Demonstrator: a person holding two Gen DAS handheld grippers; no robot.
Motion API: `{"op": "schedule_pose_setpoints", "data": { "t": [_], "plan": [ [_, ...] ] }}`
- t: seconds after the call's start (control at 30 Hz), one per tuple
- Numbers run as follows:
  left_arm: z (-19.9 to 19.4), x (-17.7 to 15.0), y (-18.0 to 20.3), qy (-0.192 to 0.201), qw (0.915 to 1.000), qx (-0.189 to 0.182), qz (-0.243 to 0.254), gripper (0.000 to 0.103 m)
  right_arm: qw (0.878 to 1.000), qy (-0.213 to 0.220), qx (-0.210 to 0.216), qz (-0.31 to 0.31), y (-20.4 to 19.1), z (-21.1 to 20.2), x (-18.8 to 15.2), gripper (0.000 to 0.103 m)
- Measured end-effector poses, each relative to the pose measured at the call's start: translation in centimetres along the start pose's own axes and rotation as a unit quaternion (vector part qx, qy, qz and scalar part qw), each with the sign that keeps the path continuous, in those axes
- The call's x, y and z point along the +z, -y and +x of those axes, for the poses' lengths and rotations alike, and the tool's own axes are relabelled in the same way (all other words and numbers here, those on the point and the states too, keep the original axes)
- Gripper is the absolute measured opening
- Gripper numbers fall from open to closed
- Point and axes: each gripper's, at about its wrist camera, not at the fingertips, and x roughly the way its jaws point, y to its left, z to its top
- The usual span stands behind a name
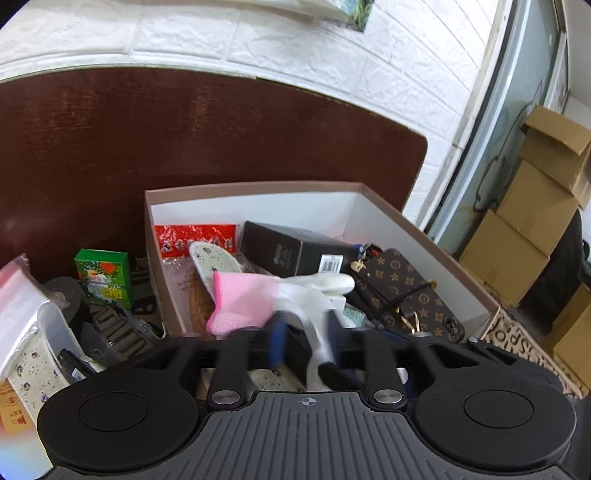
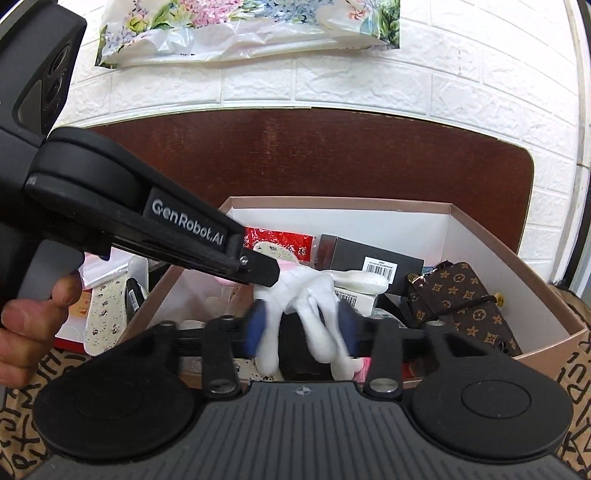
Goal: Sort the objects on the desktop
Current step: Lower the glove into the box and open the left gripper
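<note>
Our box [image 1: 424,236] holds the glove [image 1: 243,299], pink cuff at nine o'clock. Our left gripper [image 1: 306,328] pinches its white fingers; our right gripper [image 2: 301,325] straddles them, grip unclear. Opposed pulling could stretch or drop it.

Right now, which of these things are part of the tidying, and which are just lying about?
Part of the job:
- white and pink glove, between both tools: left tool, right tool
- box it hangs over
- black carton and monogram phone case inside
- green packet outside the box

Just lying about:
- stacked cardboard cartons
- floral bag on the wall
</note>
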Motion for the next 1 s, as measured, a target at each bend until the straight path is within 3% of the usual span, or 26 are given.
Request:
{"op": "schedule_pose_setpoints", "data": {
  "t": [0.03,0.1,0.17,0.27,0.33,0.7,1.0],
  "plan": [
    [-0.3,0.0,0.0,0.008,1.0000,0.004,-0.004,0.067,1.000,0.002,-0.002,-0.002,-0.1,-0.1,0.0,0.069],
    [-0.7,0.0,0.0,0.017,0.9998,0.005,-0.005,0.074,1.000,0.004,-0.004,-0.005,-0.2,-0.2,0.0,0.072],
    [-1.1,0.0,0.1,0.022,0.9998,0.003,-0.003,0.090,1.000,0.005,-0.003,-0.006,-0.3,-0.2,0.0,0.080],
    [-1.9,-0.3,0.4,0.039,0.9992,0.010,0.006,0.103,1.000,0.012,-0.005,-0.009,-0.5,-0.5,0.0,0.096],
    [-2.5,-0.5,0.7,0.047,0.9987,0.014,0.011,0.103,1.000,0.013,-0.003,-0.011,-0.6,-0.7,0.0,0.102],
    [-5.0,-3.0,1.3,0.033,0.9993,0.019,0.008,0.103,1.000,0.002,-0.007,-0.006,-1.7,-1.7,-0.7,0.103],
    [-7.1,-4.9,0.7,0.029,0.9985,0.015,-0.044,0.103,1.000,0.015,0.000,0.001,-2.7,-3.7,-0.8,0.103]
  ]
}}
